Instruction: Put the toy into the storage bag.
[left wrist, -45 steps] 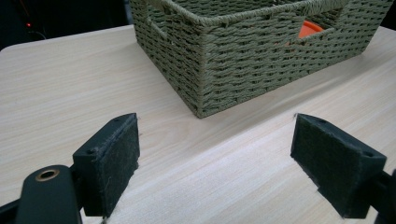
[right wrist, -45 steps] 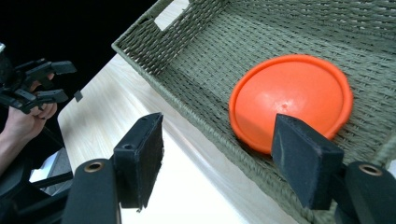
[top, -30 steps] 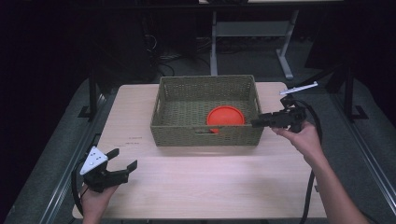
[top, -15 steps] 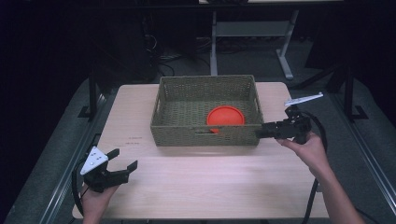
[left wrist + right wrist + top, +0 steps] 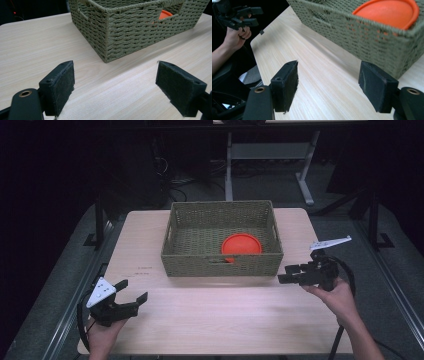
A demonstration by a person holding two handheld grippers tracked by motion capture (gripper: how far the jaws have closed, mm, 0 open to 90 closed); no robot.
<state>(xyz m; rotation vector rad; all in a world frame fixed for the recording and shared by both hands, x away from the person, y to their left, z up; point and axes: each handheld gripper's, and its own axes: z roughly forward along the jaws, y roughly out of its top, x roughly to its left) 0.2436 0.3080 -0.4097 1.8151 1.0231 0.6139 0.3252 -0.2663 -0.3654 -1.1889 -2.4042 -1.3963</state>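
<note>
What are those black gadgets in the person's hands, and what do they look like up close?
Two handheld grippers. Each, left gripper and right gripper, is black with two flat, felt-like padded jaws, a brass-coloured rivet near the jaw base, a grey three-cornered plate on top and a trailing black cable. The forearms are bare; no sleeves show.

The basket [image 5: 222, 240] was rough woven olive cord. The table [image 5: 215, 320] was smooth, pale wood grain, matt. The orange disc [image 5: 241, 244] looked like smooth plastic.
</note>
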